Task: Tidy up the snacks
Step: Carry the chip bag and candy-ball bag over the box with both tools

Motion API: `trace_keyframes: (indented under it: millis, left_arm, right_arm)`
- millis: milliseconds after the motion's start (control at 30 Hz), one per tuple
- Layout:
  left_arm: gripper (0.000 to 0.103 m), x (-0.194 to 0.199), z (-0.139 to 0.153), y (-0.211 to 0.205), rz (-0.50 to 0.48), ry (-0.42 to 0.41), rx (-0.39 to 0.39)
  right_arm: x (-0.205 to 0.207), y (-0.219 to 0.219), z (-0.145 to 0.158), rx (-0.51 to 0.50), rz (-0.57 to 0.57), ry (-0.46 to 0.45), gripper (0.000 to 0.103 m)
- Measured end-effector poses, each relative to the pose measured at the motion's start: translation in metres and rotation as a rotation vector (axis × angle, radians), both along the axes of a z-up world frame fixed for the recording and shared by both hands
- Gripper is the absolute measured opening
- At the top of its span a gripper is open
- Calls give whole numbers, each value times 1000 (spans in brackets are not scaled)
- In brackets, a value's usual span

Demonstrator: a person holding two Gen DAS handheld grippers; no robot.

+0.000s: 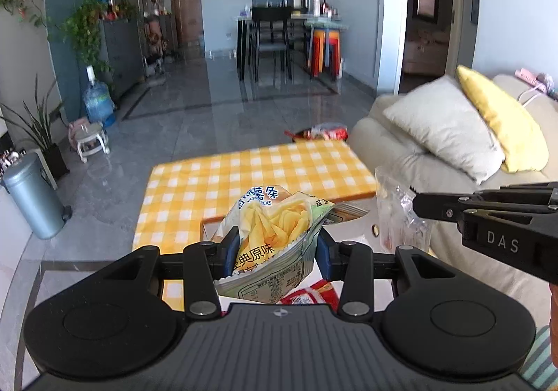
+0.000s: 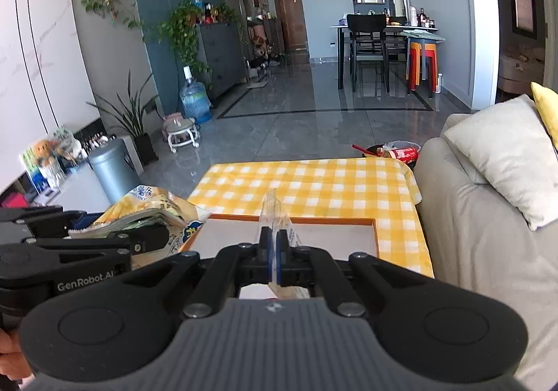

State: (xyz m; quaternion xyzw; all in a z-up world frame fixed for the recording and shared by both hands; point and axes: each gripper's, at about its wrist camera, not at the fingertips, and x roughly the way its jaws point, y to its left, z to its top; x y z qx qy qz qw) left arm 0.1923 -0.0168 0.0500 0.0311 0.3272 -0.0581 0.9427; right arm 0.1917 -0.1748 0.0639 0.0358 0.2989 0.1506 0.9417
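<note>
My left gripper (image 1: 277,246) is shut on a yellow bag of potato sticks (image 1: 275,227) and holds it above an orange-rimmed white tray (image 2: 289,239). The bag also shows at the left of the right wrist view (image 2: 150,211). My right gripper (image 2: 273,246) is shut on a clear plastic snack packet (image 2: 275,213), held edge-on above the tray. That packet also shows in the left wrist view (image 1: 397,213), beside the right gripper (image 1: 418,204). A red snack packet (image 1: 310,295) lies under the left gripper.
The tray rests on a table with a yellow checked cloth (image 2: 314,181). A beige sofa (image 2: 488,234) with a white pillow (image 2: 502,153) stands to the right. A bowl with red packets (image 2: 397,152) is beyond the table's far edge. A grey bin (image 2: 113,169) stands at the left.
</note>
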Motion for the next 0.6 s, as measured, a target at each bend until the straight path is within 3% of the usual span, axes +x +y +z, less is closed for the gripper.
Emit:
trace_keyframes:
  millis: [200,600]
  left_arm:
    - [48,37,-37,3,-6,121,1]
    - [48,58,-92,-7,-43,279,56]
  right_arm:
    - [35,13,-28,-80,10,43,0]
    - [74,24,-101,-200,49,209,0]
